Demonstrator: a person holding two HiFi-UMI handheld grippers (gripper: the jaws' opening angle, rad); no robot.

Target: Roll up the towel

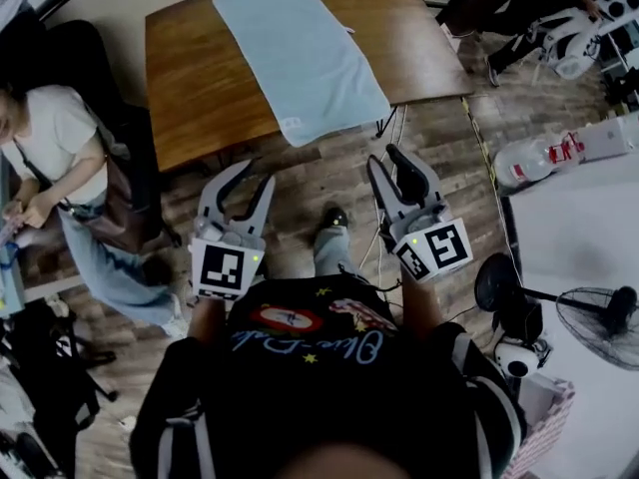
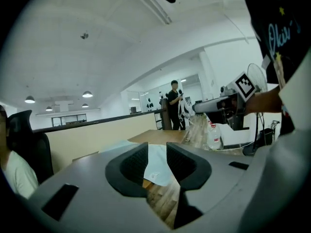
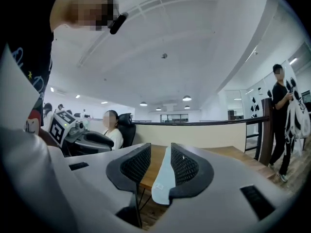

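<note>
Head view: person standing on a wood-plank floor [image 1: 329, 173], facing a brown wooden table [image 1: 200, 88], a gripper in each hand.
Towel [image 1: 300, 53]: pale blue, spread flat and unrolled, lying aslant across the tabletop; its near end, with a small label, hangs just over the table's near edge.
Left gripper [image 1: 255, 176]: held low in front of the body, short of the table and well apart from the towel; marker cube towards the person.
Left gripper view: jaws spread, nothing between them; the towel's near end and the floor show through the gap, beyond the tips.
Right gripper [image 1: 386, 157]: held beside the left one, also short of the table, touching nothing.
Right gripper view: jaws spread and empty; the table edge and the hanging towel end show through the gap, farther off.
Seated person [image 1: 60, 138]: at the table's left, in a dark office chair [image 1: 85, 53].
Standing fan [image 1: 599, 322]: on the floor at the right.
Water bottle [image 1: 534, 160]: large, clear, lying near a white surface at the right.
</note>
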